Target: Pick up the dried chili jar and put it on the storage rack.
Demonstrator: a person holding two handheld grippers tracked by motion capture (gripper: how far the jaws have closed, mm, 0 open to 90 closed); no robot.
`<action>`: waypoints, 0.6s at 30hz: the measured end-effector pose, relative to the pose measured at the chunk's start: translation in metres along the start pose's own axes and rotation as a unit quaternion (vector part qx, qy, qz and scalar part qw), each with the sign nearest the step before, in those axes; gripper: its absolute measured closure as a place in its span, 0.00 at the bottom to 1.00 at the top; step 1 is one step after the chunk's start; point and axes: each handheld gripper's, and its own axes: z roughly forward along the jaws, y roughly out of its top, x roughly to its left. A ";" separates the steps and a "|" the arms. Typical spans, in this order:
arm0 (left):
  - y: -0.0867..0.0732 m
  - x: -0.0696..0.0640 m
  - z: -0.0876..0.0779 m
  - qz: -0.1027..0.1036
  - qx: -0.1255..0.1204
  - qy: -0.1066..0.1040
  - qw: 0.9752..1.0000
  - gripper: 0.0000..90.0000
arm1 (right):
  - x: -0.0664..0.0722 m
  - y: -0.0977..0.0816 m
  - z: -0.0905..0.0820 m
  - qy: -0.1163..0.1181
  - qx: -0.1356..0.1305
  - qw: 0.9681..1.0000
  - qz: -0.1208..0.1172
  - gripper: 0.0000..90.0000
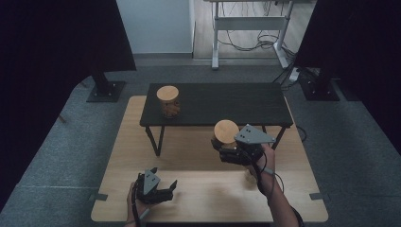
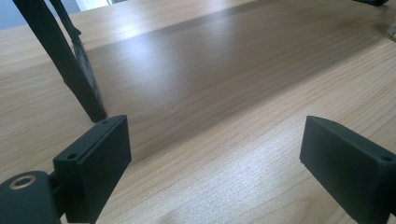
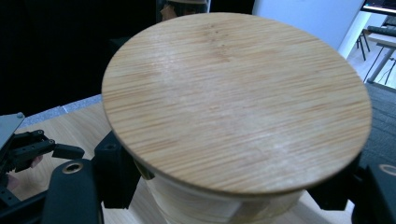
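Note:
My right gripper (image 1: 223, 146) is shut on a jar with a round bamboo lid (image 1: 226, 131) and holds it above the light wooden table (image 1: 198, 198), just in front of the low black table (image 1: 227, 101). In the right gripper view the lid (image 3: 233, 98) sits close, with the black jaws pressed on the jar's body (image 3: 210, 207) from both sides. A second jar with a bamboo lid (image 1: 168, 101) stands at the left end of the black table. My left gripper (image 1: 168, 189) rests open near the wooden table's front left, with bare wood between its jaws (image 2: 215, 158).
A leg of the black table (image 2: 65, 60) stands just ahead of the left jaw. A small pale object (image 1: 248, 179) lies on the wood beside the right hand. Black stands (image 1: 105, 87) and a desk frame with cables (image 1: 250, 28) are on the floor behind.

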 end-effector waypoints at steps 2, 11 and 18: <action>0.000 0.000 0.000 0.000 0.001 0.000 1.000 0.09 | -0.001 0.002 -0.001 -0.001 -0.001 1.000 -0.001 0.28; 0.000 0.000 0.001 0.000 0.001 0.001 1.000 0.09 | -0.006 0.008 -0.003 -0.005 -0.002 1.000 -0.001 0.28; 0.000 0.000 0.001 0.000 0.002 0.001 1.000 0.09 | -0.011 0.012 -0.003 -0.007 -0.006 1.000 0.000 0.28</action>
